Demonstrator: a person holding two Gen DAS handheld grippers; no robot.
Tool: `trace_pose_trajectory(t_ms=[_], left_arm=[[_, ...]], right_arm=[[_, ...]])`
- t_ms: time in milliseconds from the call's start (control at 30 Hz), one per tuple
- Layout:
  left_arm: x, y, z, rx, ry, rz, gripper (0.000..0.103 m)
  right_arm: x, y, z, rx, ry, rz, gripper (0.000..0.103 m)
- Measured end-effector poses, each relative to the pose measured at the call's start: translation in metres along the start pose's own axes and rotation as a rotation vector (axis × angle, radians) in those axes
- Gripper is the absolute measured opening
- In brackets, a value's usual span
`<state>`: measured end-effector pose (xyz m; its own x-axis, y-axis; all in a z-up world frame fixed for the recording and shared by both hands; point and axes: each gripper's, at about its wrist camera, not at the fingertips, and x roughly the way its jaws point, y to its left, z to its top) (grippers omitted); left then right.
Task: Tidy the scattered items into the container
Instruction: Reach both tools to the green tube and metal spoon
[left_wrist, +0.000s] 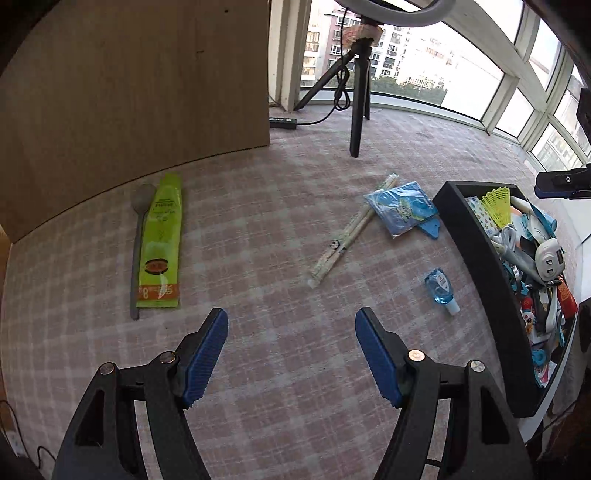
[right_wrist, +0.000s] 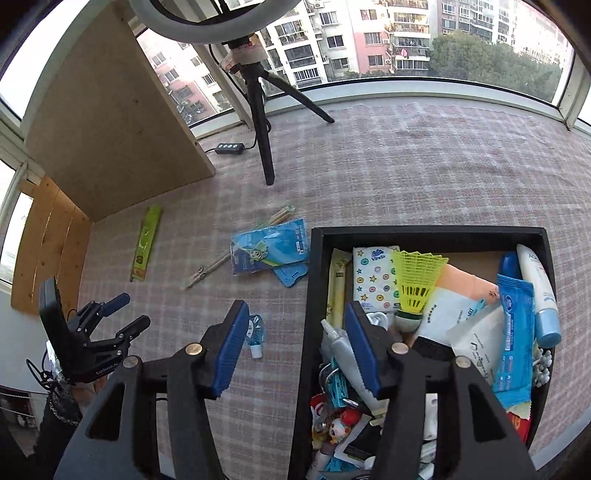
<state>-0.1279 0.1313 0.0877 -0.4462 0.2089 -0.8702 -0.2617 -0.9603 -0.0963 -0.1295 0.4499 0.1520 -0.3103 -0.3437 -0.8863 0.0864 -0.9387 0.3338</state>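
A: Checking the left gripper (left_wrist: 291, 321): its blue pads are spread wide with nothing between them, above bare checked cloth on the counter (left_wrist: 258, 229).

B: Right gripper (right_wrist: 295, 314)?

A: Also spread, nothing between the pads. It hangs over the left wall of the black box (right_wrist: 308, 332); one finger is over the counter, the other over the contents.

B: Items outside the box?

A: Five.
- A small blue bottle (left_wrist: 441, 290) with a white cap, lying near the box's left wall.
- A wrapped pair of chopsticks (left_wrist: 343, 240), lying diagonally near the middle.
- A blue packet (left_wrist: 400, 208) overlapping the far end of the chopsticks, with a blue card (left_wrist: 430, 229) partly under it.
- A long green packet (left_wrist: 160, 243) well to the left, near a wooden board (left_wrist: 129, 92).
- A grey spoon (left_wrist: 137, 240) touching the green packet's left edge.

B: Box contents?

A: Crowded. A yellow shuttlecock (right_wrist: 413, 288), a tissue pack (right_wrist: 375, 277), a blue wipes packet (right_wrist: 513, 332) and a white tube (right_wrist: 537, 291) are identifiable.

B: Background?

A: A tripod (right_wrist: 262, 122) stands beyond the items, by the window.
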Motion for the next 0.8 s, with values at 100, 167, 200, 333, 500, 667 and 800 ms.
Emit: trace_pose_trajectory(t_ms=[100, 167, 200, 333, 500, 667, 800], left_arm=[[0.004, 0.037, 0.006, -0.072, -0.009, 0.049, 0.069], [0.009, 0.058, 0.012, -0.106, -0.011, 0.075, 0.069], [0.012, 0.067, 0.016, -0.12, -0.013, 0.086, 0.069], [0.024, 0.096, 0.032, -0.147, -0.022, 0.14, 0.068], [0.041, 0.13, 0.046, -0.198, -0.008, 0.168, 0.065], [0.064, 0.144, 0.06, -0.188, 0.03, 0.137, 0.06], [0.082, 0.144, 0.067, -0.142, 0.05, 0.138, 0.059]], right_arm=[[0.026, 0.027, 0.009, -0.033, 0.038, 0.025, 0.053], [0.041, 0.044, 0.016, -0.049, 0.056, 0.04, 0.053], [0.047, 0.052, 0.019, -0.051, 0.062, 0.052, 0.053], [0.071, 0.081, 0.035, -0.048, 0.081, 0.1, 0.053], [0.105, 0.129, 0.054, -0.08, 0.1, 0.148, 0.053], [0.152, 0.186, 0.074, -0.117, 0.133, 0.165, 0.053], [0.193, 0.226, 0.089, -0.14, 0.174, 0.148, 0.053]])
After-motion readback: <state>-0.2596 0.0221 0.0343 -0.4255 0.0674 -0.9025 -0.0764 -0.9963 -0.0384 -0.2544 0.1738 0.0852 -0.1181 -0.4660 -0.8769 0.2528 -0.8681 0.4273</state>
